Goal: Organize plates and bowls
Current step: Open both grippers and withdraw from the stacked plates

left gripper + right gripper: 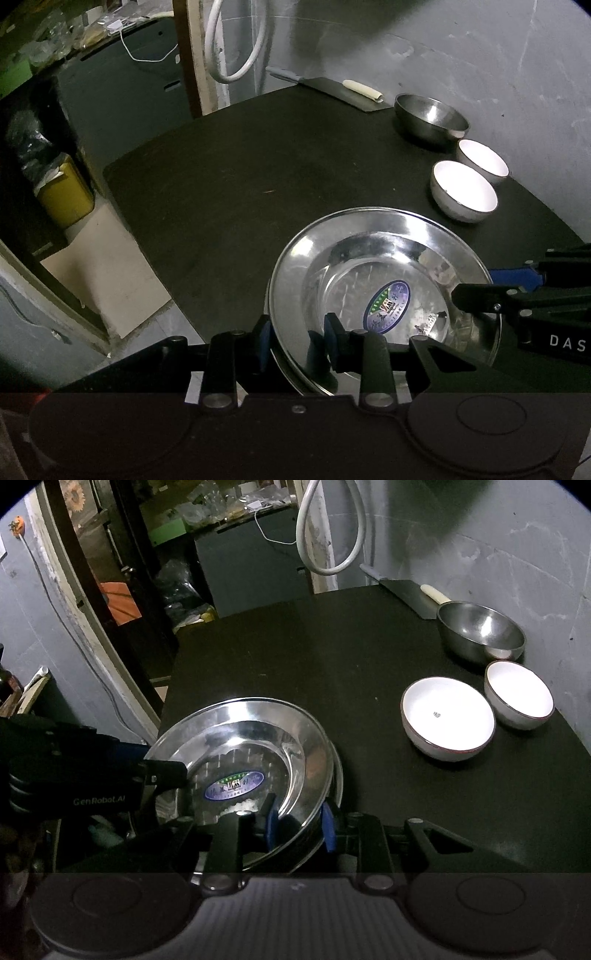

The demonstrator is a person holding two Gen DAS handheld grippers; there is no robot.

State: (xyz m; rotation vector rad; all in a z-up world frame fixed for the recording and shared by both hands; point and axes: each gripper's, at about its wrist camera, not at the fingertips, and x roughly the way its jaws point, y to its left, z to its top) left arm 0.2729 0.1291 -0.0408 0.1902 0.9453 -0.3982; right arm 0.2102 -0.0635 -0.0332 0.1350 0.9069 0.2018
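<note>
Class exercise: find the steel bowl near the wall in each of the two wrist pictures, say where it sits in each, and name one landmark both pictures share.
Left wrist view: the steel bowl sits upper right, at the table's far edge by the wall.
Right wrist view: the steel bowl sits upper right, beyond the two white bowls.
Shared landmark: the cleaver lies just left of the bowl in both.
</note>
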